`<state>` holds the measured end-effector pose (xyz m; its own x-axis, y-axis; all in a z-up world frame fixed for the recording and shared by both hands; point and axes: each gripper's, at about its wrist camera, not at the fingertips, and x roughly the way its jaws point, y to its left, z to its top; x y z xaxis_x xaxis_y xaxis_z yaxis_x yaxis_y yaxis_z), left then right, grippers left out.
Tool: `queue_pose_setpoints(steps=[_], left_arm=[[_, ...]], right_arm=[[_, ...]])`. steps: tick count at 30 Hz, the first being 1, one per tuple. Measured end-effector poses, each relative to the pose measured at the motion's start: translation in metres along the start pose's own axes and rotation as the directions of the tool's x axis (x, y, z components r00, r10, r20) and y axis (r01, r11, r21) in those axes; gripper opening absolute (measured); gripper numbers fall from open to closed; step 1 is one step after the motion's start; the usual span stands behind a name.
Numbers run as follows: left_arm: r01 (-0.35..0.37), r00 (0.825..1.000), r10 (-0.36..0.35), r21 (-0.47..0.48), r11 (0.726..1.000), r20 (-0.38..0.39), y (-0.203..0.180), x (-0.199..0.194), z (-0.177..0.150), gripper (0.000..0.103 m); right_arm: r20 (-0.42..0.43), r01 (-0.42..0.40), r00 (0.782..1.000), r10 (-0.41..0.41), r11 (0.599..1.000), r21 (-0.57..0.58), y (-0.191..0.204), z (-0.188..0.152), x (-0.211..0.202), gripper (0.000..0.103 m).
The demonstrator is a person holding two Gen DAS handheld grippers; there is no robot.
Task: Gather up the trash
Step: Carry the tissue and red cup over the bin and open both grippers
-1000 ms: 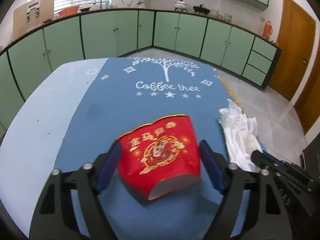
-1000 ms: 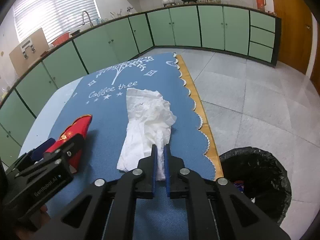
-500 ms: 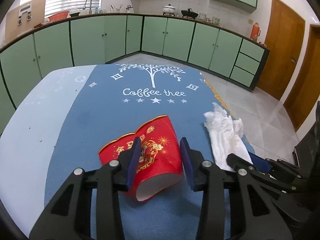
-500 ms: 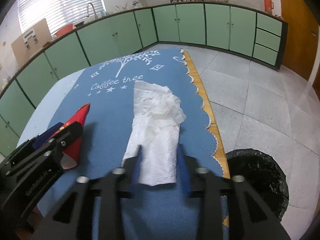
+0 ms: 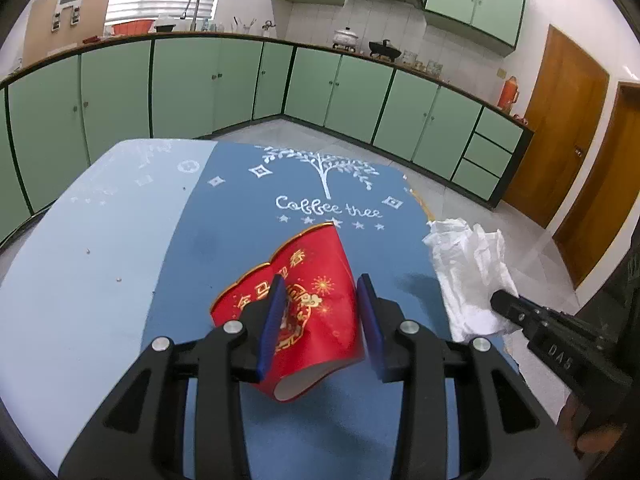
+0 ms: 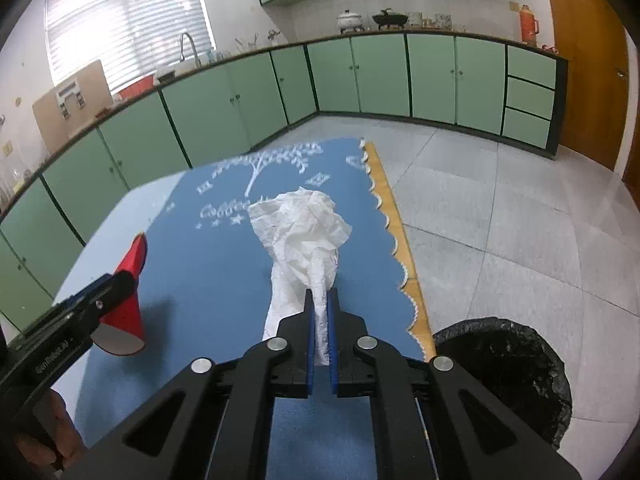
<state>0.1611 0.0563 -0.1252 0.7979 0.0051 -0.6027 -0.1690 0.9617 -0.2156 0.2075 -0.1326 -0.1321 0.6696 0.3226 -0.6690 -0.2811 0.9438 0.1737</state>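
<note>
My left gripper (image 5: 320,292) is shut on a flattened red paper cup (image 5: 316,280) with gold print and holds it above the blue tablecloth (image 5: 248,208). The cup also shows at the left of the right wrist view (image 6: 130,280). My right gripper (image 6: 319,300) is shut on the near end of a crumpled white tissue (image 6: 304,232), whose far part hangs toward the cloth. The tissue also shows in the left wrist view (image 5: 468,264).
A black-lined trash bin (image 6: 504,368) stands on the tiled floor just off the table's right edge. Green cabinets (image 5: 200,80) line the walls. A wooden door (image 5: 560,120) is at the right.
Both grippers have closed, the left on the cup and the right on the tissue. Both items have risen off the cloth.
</note>
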Motion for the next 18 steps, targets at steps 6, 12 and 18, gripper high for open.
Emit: queue_pose_setpoints(steps=[6,12,18], left_arm=[[0.048,0.998,-0.049,0.031,0.998,0.026,-0.012,-0.016,0.004,0.035],[0.141,0.989,-0.144,0.093,0.986,0.026,-0.050,-0.023,0.003,0.035],[0.254,0.966,-0.258,0.166,0.953,0.001,-0.105,-0.021,-0.005,0.035]], right_arm=[[0.056,0.006,0.998,-0.006,1.000,0.008,-0.006,0.008,-0.027,0.006],[0.087,0.047,0.995,-0.051,0.998,0.044,-0.032,0.004,-0.058,0.006],[0.098,0.133,0.985,-0.145,0.985,0.112,-0.074,-0.013,-0.090,0.006]])
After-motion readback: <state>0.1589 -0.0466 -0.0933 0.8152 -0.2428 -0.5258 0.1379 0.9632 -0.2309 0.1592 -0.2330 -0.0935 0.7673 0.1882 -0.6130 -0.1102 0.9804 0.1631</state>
